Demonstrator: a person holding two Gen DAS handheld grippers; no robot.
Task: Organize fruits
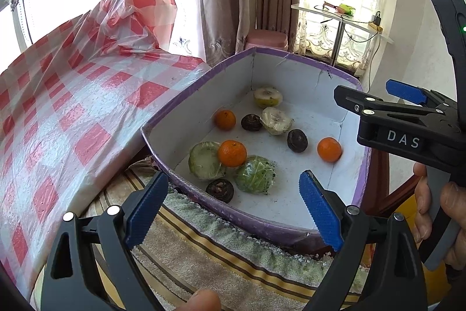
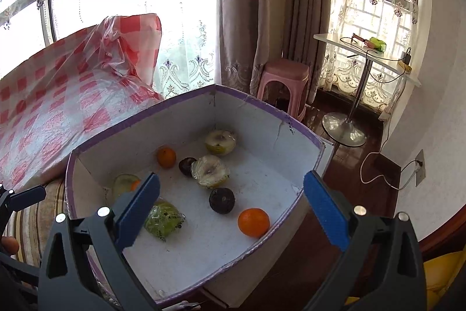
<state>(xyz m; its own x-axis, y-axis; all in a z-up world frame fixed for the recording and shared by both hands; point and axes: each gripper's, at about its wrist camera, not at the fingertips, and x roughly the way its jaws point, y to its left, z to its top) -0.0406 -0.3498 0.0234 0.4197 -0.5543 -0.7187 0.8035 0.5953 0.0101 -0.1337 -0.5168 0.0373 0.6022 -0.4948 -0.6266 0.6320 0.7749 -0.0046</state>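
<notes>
A white box with a purple rim (image 1: 201,72) (image 2: 139,112) holds loose fruit: three oranges (image 1: 232,153) (image 2: 253,222), three dark round fruits (image 1: 297,140) (image 2: 222,200), wrapped green fruits (image 1: 255,174) (image 2: 164,219) and wrapped pale fruits (image 1: 276,120) (image 2: 210,171). My left gripper (image 1: 233,209) is open and empty above the box's near rim. My right gripper (image 2: 233,212) is open and empty, hovering over the box; it also shows at the right of the left wrist view (image 1: 407,118).
A red-checked plastic cloth (image 1: 58,107) (image 2: 43,107) covers the surface left of the box. A striped towel (image 1: 218,258) lies under the box. A pink stool (image 2: 287,77), a small round table (image 2: 364,57) and curtains stand behind.
</notes>
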